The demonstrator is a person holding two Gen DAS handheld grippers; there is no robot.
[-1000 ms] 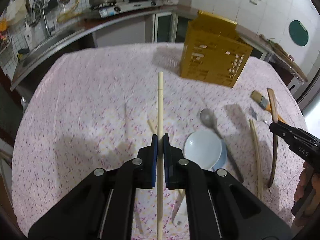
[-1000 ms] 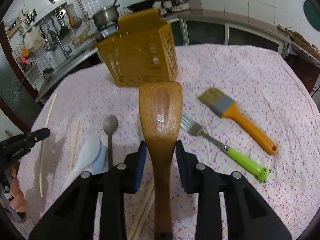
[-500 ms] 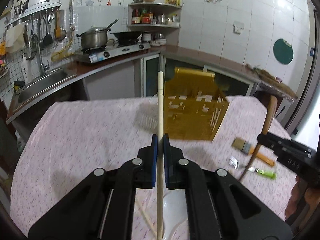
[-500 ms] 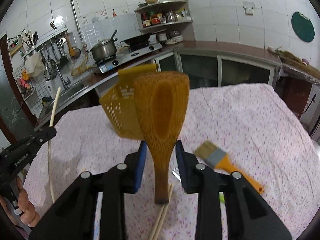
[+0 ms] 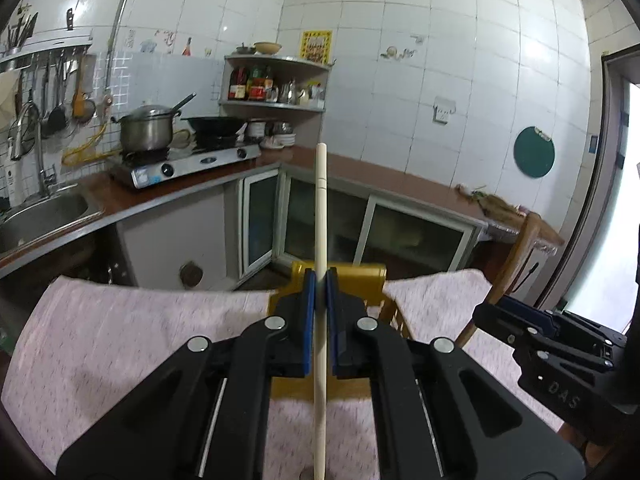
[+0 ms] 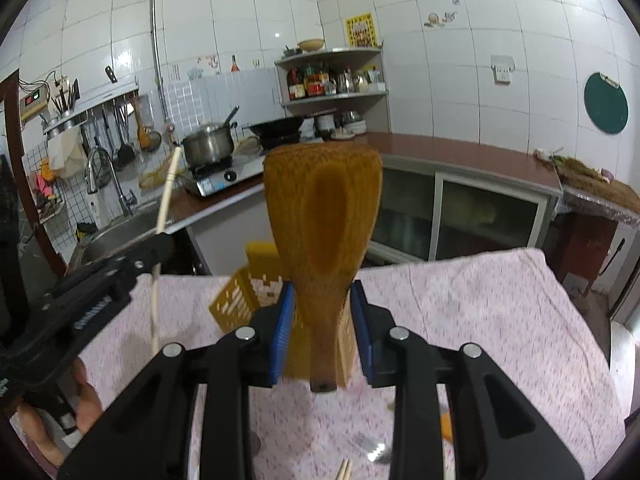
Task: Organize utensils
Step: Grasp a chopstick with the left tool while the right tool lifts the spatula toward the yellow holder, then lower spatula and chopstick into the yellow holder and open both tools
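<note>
Left hand-held gripper [image 5: 319, 312] pinches a chopstick [image 5: 320, 216], the right [image 6: 322, 320] a spatula [image 6: 323, 216]; both long, either could catch the holder [image 6: 256, 296] rim and slip.

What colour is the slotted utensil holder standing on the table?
Mustard yellow: the utensil holder shows best in the right wrist view, partly behind the wooden spatula.

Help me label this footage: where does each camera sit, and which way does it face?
Left wrist: rides the left tongs, shut on a chopstick, facing the kitchen counter; right tongs at right.
Right wrist: rides the right tongs, gripping a wooden spatula; left tongs and a hand at left.
Shared: yellow utensil basket, floral tablecloth, stove pot.
</note>
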